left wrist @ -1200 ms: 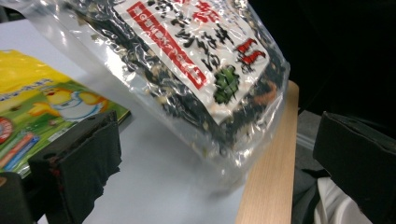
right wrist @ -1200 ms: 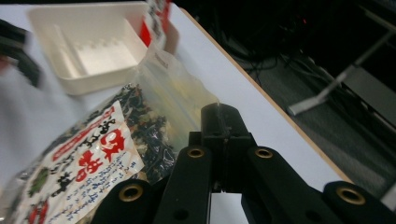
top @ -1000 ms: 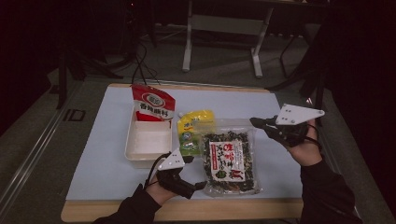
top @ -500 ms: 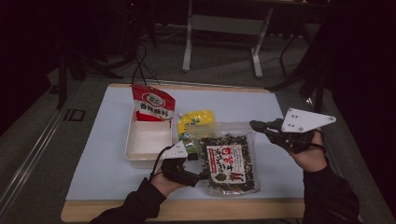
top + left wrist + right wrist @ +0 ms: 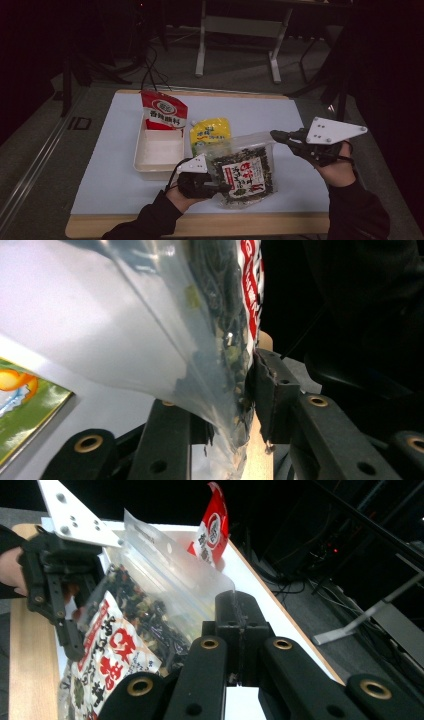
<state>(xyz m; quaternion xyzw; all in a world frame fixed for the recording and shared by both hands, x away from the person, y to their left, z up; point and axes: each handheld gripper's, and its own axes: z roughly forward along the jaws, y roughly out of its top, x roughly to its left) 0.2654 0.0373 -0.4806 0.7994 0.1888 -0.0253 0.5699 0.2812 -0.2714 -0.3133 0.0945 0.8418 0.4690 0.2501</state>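
A clear bag of dark dried food with red lettering (image 5: 244, 172) is tilted up off the white mat, its clear top toward the right. My left gripper (image 5: 220, 189) has just been closing its jaws on the bag's lower left edge. In the left gripper view the bag (image 5: 220, 340) runs between the two jaws of that gripper (image 5: 225, 410), and the pads (image 5: 267, 390) press on it. My right gripper (image 5: 276, 135) is shut on the bag's clear top corner. In the right gripper view its jaws (image 5: 235, 605) meet at that corner of the bag (image 5: 165, 580).
A white tray (image 5: 159, 155) lies left of the bag, with a red pouch (image 5: 162, 111) propped at its far end. A yellow pouch (image 5: 210, 131) lies behind the bag. The white mat (image 5: 110, 170) covers a wooden table; a metal stand (image 5: 235, 30) is beyond.
The left gripper's jaws have closed onto the bag's edge. The bag has come up from lying flat, and the right gripper has moved slightly up and right with its corner.
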